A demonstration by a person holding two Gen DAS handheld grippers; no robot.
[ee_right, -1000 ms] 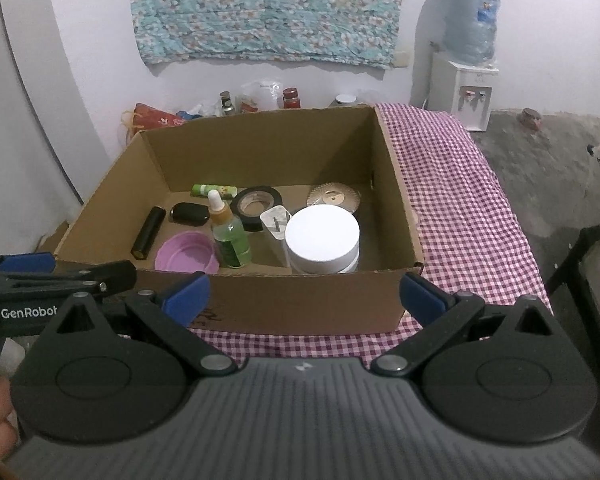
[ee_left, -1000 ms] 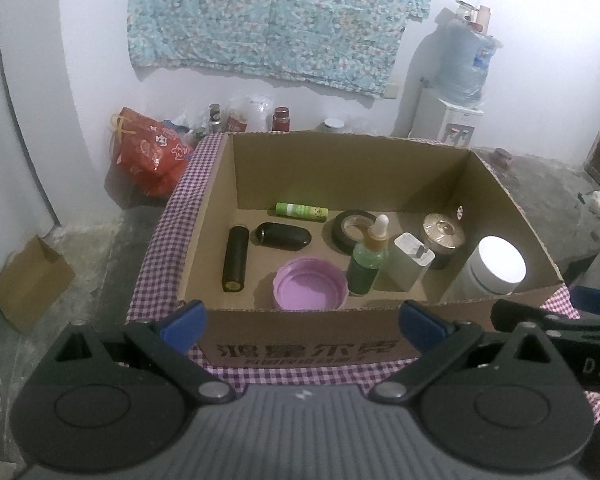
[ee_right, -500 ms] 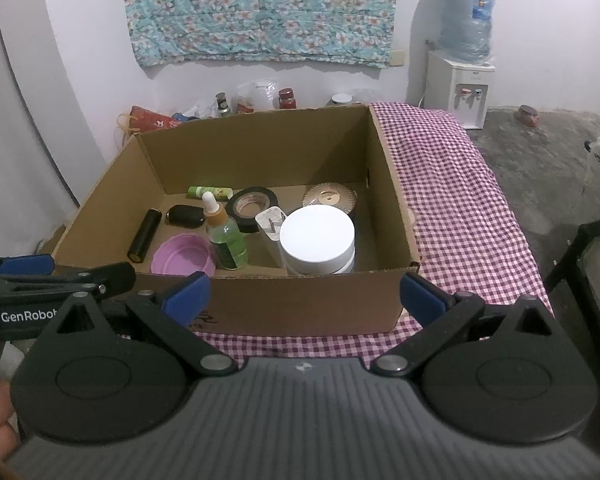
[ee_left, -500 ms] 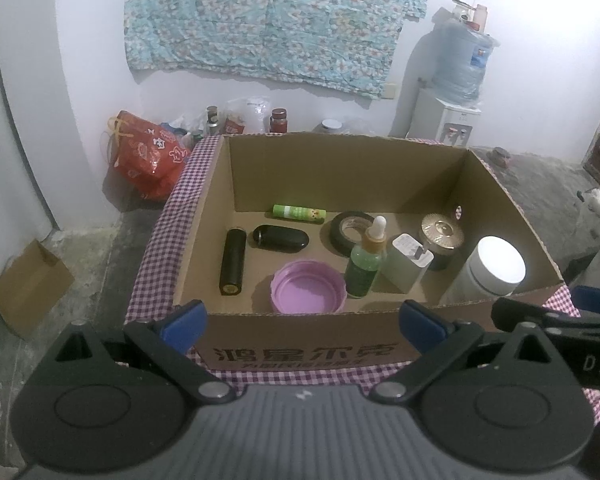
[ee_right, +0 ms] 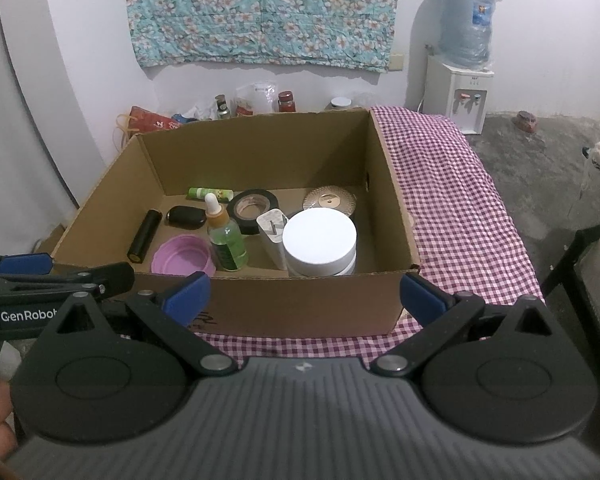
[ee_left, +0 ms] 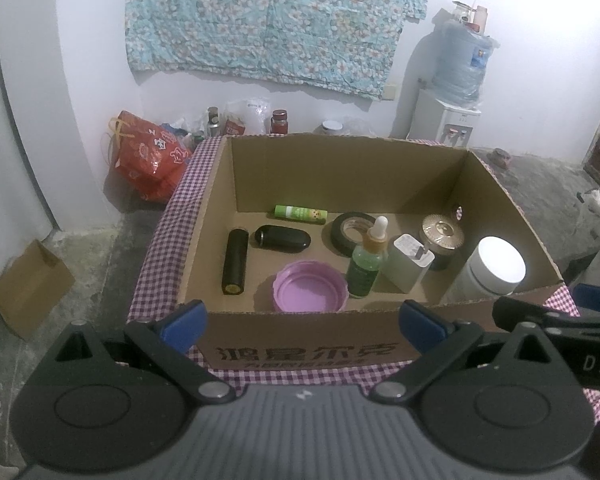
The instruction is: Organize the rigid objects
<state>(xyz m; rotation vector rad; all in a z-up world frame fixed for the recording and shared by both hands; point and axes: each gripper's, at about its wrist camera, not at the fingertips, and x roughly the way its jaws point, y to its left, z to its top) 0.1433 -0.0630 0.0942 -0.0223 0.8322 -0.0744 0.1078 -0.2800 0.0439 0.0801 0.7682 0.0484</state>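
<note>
A large cardboard box [ee_left: 300, 344] sits on a surface draped in purple checked cloth [ee_right: 452, 184], and every loose item in view already lies inside it; nothing remains on the cloth around the box. Judged from this, the gathering looks finished or close to it, with only tidying inside the box possibly left.

Largest among the contents, a white jar [ee_right: 320, 240] stands in the near right corner, a gold-lidded tin [ee_right: 330, 200] behind it. A pink lid [ee_left: 310, 286] lies open side up by the near wall. A roll of black tape [ee_left: 350, 228] lies flat mid-box, just beside a white charger [ee_left: 408, 260] and an upright green dropper bottle [ee_left: 366, 260]. On the left lie a black cylinder [ee_left: 235, 260], a black oval case [ee_left: 283, 238] and a small green tube [ee_left: 300, 213] near the far wall.

The left tongs [ee_left: 302, 326] and right tongs [ee_right: 302, 294] hover side by side before the near wall, both spread wide and carrying nothing.
</note>
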